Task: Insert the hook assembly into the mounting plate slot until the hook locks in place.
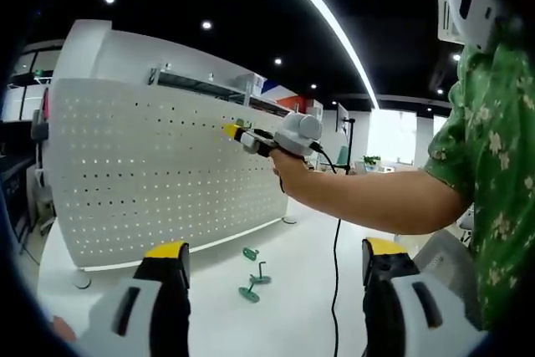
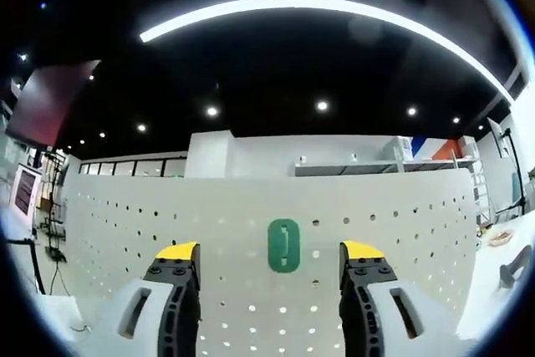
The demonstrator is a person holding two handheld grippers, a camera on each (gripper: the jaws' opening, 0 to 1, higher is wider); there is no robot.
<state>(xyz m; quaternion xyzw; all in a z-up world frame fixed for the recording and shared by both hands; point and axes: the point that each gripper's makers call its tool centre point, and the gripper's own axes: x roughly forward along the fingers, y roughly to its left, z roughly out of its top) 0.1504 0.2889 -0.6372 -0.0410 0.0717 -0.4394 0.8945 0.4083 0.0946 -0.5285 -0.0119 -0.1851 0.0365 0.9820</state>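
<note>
Left gripper [image 1: 274, 269]: jaws spread wide with yellow tips, nothing between them, held low over the white table [image 1: 309, 265]. Just past the jaws, toward the middle of the table and short of the pegboard's foot, lie two loose green hooks [image 1: 253, 281], each with a flat base and a bent stem; one sits a little nearer the board than the other, and they lie close together but apart. A black cable [image 1: 337, 248] hangs down to the table at right. The person's forearm [image 1: 368, 198], in a green patterned sleeve [image 1: 489, 165], reaches in from the right and carries the right gripper [image 1: 242, 135] up against the upright white pegboard [image 1: 150, 173], its yellow tips at the upper part of the board face. Whether those tips touch the board cannot be told. In the right gripper view, the right gripper [image 2: 269, 277] has its jaws parted and empty, facing the pegboard [image 2: 125, 223] squarely. A green mounting plate [image 2: 283, 246], oblong with a vertical slot down its middle, sits flat on the board face, framed between the two jaw tips and clear of both. Behind the board: dark ceiling with spot lamps and a curved light strip [image 2: 318, 7].
</note>
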